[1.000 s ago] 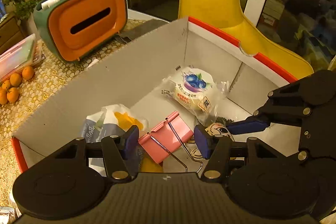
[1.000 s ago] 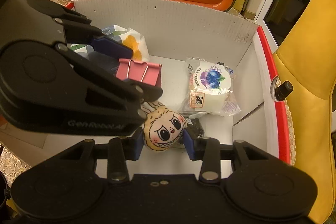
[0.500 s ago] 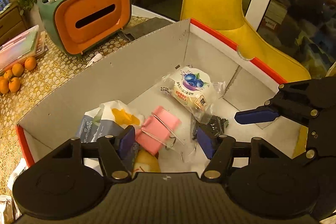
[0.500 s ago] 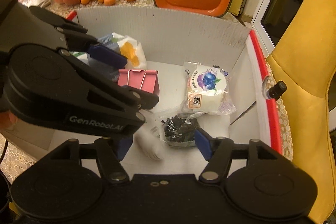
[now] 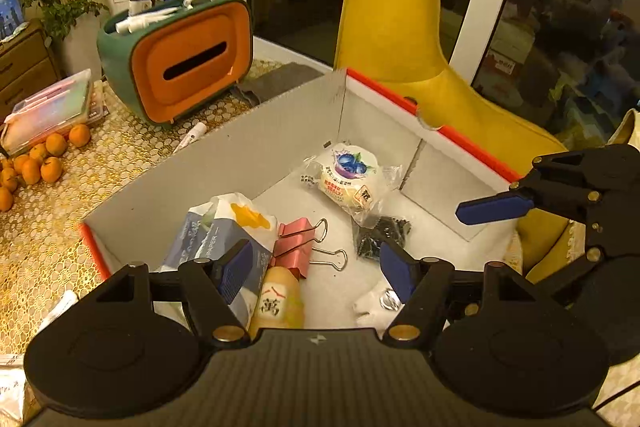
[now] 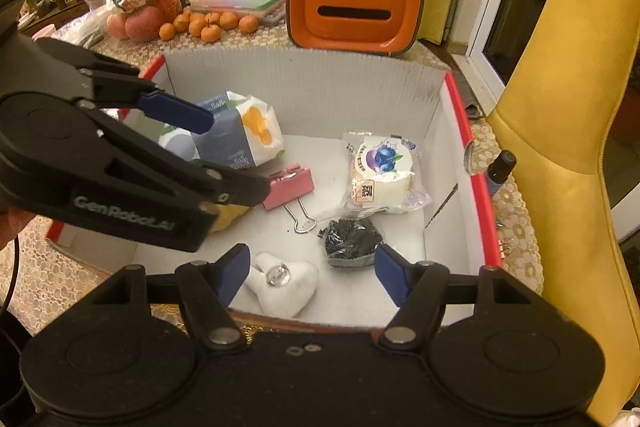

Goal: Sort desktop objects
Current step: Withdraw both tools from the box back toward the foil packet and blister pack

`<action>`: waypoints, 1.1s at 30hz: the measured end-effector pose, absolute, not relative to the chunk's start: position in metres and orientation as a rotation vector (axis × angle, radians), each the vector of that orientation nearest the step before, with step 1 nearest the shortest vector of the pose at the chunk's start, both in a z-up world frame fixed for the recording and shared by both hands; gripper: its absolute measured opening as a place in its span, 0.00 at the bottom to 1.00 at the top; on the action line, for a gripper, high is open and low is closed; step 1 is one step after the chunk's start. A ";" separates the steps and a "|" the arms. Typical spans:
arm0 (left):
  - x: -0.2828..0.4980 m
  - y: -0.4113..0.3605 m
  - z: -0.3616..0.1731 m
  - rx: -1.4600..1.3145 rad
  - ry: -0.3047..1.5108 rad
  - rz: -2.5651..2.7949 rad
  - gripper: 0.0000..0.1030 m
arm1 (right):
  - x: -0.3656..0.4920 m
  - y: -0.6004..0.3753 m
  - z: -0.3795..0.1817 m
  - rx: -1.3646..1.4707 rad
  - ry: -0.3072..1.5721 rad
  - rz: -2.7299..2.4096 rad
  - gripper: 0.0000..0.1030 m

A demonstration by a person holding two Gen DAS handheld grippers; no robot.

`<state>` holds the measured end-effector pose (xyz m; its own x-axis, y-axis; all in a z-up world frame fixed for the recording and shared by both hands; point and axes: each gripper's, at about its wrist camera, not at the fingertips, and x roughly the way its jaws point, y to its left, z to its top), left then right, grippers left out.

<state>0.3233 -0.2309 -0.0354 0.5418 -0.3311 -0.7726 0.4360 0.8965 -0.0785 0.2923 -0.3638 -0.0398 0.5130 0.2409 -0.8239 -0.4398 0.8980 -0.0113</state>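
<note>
A white cardboard box with red rim (image 5: 472, 143) (image 6: 456, 99) holds a pink binder clip (image 5: 296, 239) (image 6: 290, 185), a blueberry snack pack (image 5: 350, 173) (image 6: 380, 167), a bag of black clips (image 5: 380, 233) (image 6: 350, 243), a tissue pack (image 5: 224, 231) (image 6: 240, 131), a yellow plush (image 5: 278, 301) and a white plush doll lying face down (image 6: 282, 281) (image 5: 374, 303). My left gripper (image 5: 314, 273) is open and empty above the box's near end. My right gripper (image 6: 308, 273) is open and empty above the doll.
An orange and green tissue box (image 5: 180, 67) (image 6: 354, 9) stands behind the box. Small oranges (image 5: 36, 159) (image 6: 208, 25) and a plastic case (image 5: 48, 109) lie on the lace-covered table. A yellow chair (image 5: 400, 27) (image 6: 568, 107) is at the right. A small dark bottle (image 6: 498, 169) stands by the rim.
Both grippers opened and rose away from the box. The left let go of the pink binder clip and the right let go of the doll; both now lie in the box.
</note>
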 end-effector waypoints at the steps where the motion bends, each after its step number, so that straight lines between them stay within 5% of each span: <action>1: 0.319 -0.229 -0.033 0.122 0.882 -0.457 0.67 | 0.289 -0.364 -0.036 -0.226 0.941 0.415 0.67; 23: 0.210 -0.168 0.015 0.049 0.652 -0.400 0.67 | 0.221 -0.333 0.001 -0.174 0.831 0.430 0.70; 33: 0.174 -0.120 0.015 -0.004 0.632 -0.354 0.73 | 0.190 -0.313 0.014 -0.121 0.762 0.432 0.81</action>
<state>0.1739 -0.1195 0.0154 0.7486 -0.3254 -0.5777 0.3231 0.9399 -0.1107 0.1903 -0.3134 0.0141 0.6403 0.3348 -0.6913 -0.4213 0.9056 0.0484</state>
